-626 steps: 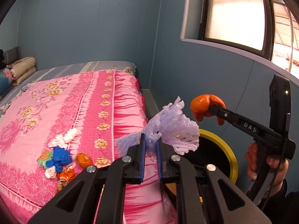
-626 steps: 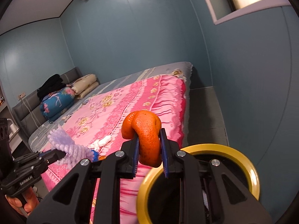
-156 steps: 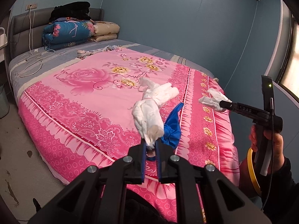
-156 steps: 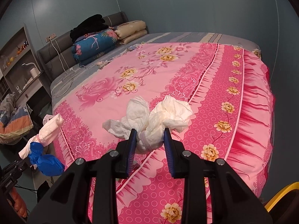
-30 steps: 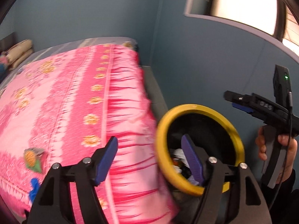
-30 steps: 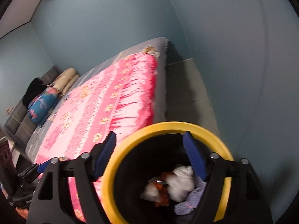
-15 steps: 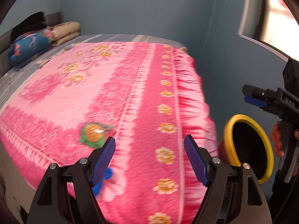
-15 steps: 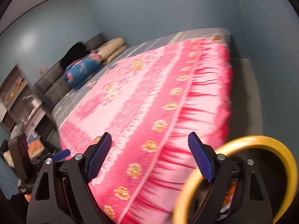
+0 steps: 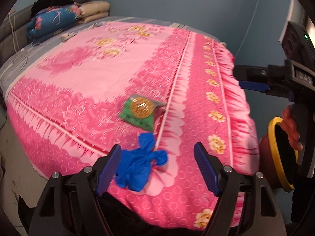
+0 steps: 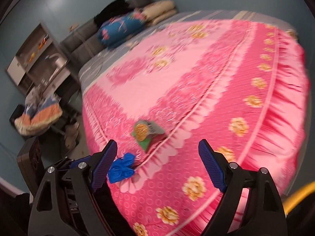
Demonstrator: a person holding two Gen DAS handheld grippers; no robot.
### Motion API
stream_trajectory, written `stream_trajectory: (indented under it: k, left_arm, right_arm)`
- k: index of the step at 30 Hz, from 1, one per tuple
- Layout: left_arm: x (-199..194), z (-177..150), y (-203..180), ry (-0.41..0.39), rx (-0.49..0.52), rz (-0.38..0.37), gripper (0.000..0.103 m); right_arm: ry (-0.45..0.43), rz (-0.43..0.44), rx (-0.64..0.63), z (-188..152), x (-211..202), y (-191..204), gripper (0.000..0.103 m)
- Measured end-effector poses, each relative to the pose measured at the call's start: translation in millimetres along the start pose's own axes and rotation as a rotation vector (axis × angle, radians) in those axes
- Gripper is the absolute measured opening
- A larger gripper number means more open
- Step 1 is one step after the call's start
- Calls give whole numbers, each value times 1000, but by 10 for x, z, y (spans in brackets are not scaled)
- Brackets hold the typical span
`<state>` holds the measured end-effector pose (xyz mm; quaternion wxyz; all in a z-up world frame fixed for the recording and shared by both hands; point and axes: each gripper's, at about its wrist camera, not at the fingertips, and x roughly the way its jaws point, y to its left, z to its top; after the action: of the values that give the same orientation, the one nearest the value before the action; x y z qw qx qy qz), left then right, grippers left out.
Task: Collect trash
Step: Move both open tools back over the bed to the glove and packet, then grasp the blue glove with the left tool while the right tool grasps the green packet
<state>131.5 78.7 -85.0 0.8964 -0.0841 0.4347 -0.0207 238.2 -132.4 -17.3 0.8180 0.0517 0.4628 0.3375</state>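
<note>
A crumpled blue glove [image 9: 141, 165] lies near the front edge of the pink flowered bed cover [image 9: 94, 74]. It sits low between the fingers of my left gripper [image 9: 157, 146], which is open and empty, closer to the left pad. A green snack packet [image 9: 140, 111] lies flat a little farther in. My right gripper [image 10: 157, 143] hovers above the bed, open and empty, with the packet [image 10: 146, 131] ahead of it and the glove [image 10: 121, 168] by its left finger. The right gripper [image 9: 254, 80] also shows at the right edge of the left wrist view.
A yellow-rimmed bin [image 9: 275, 151] stands on the floor at the bed's right corner, beside the hand holding the right gripper. Pillows and folded bedding [image 9: 59, 17] lie at the headboard. Shelves [image 10: 37, 57] and a pile of clothes [image 10: 39, 116] stand left of the bed.
Both grippers have swung away from the bin and now look over the bed. The glove and the packet have come into view and moved closer. Both stay open and empty.
</note>
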Motion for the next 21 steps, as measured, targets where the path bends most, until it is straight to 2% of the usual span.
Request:
stream_trajectory:
  k: [4,7,17,19,21]
  left_arm:
    - [180,-48,146,52,-48,-1,72]
    - [305,-71,228,86,-74,-5,72]
    - [586,-105,412,132,-122,-33,72]
    - [624,-110,436,136,-129,-43,67]
    - [661,-123,452,144,-131,-55,57]
  right_arm:
    - [106,40,-1,118,484,50,81]
    - [196,33,-1,181,926,99,81]
    - [314,-11,-26,225,1771,230,81]
    - [328,-34,-34,219,1874,254,81]
    - [339,-42,-45,232,1929,276,81]
